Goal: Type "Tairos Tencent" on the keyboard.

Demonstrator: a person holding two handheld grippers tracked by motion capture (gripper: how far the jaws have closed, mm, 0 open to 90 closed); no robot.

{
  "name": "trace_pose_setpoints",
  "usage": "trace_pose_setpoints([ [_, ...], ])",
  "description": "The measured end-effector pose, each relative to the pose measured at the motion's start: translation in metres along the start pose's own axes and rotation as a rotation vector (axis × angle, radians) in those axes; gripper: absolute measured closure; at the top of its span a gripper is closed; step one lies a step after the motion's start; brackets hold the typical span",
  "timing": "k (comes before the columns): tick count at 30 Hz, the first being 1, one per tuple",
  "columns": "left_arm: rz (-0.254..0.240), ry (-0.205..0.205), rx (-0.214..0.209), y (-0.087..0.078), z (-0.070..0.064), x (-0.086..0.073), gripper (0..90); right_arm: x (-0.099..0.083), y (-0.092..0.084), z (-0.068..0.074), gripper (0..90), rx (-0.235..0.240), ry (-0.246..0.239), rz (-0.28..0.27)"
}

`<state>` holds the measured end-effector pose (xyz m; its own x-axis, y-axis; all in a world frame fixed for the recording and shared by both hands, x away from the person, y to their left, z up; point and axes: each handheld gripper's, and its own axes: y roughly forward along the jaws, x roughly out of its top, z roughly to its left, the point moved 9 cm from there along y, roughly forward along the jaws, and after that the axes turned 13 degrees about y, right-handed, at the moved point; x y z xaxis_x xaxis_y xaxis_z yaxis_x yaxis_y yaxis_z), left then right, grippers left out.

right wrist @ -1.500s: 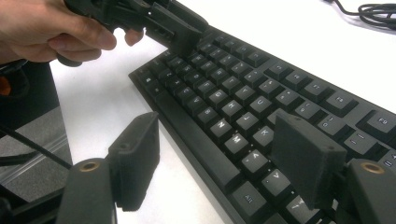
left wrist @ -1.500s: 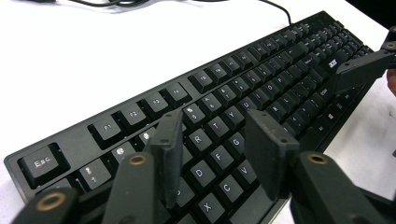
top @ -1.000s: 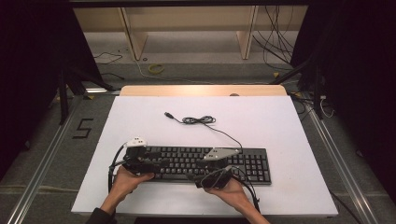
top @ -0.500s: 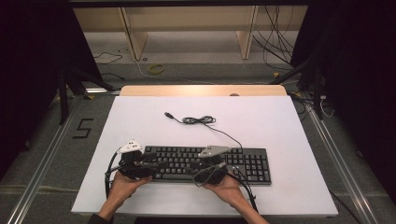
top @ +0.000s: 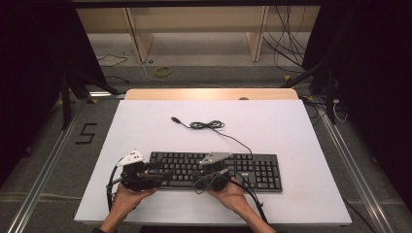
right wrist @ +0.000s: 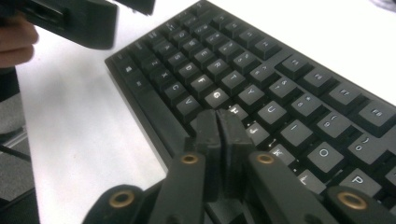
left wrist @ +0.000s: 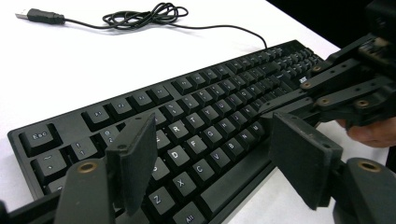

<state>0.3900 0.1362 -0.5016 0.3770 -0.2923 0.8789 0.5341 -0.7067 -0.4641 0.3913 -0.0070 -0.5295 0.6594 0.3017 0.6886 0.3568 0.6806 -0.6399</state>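
I hold the left gripper (left wrist: 210, 163) with its jaws just opened wide over the keyboard (top: 252, 170), while my right gripper (right wrist: 218, 122) has just pinched closed, empty, above the keys.

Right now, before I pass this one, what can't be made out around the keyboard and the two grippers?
- Right gripper, right gripper view: shut tips hide the key beneath; contact cannot be told.
- Keyboard, high view: legends too small; hands cover its near edge.
- Left gripper, left gripper view: open pads hide keys behind them.
- Cable, left gripper view: plug cut by the edge.
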Motion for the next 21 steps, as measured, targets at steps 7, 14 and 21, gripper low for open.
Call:
trace_pose_setpoints([
  [7,-0.006,0.014,0.002,-0.003,-0.004,-0.003,30.7,-0.001,0.005,0.0,90.0,-0.003,0.001,0.008],
  [14,-0.009,0.013,0.009,-0.004,-0.004,-0.005,28.9,-0.002,0.009,0.0,90.0,-0.007,-0.002,0.021],
  [21,-0.017,0.016,0.011,-0.004,-0.004,-0.004,28.0,-0.005,0.011,-0.002,90.0,-0.018,-0.004,0.032],
])
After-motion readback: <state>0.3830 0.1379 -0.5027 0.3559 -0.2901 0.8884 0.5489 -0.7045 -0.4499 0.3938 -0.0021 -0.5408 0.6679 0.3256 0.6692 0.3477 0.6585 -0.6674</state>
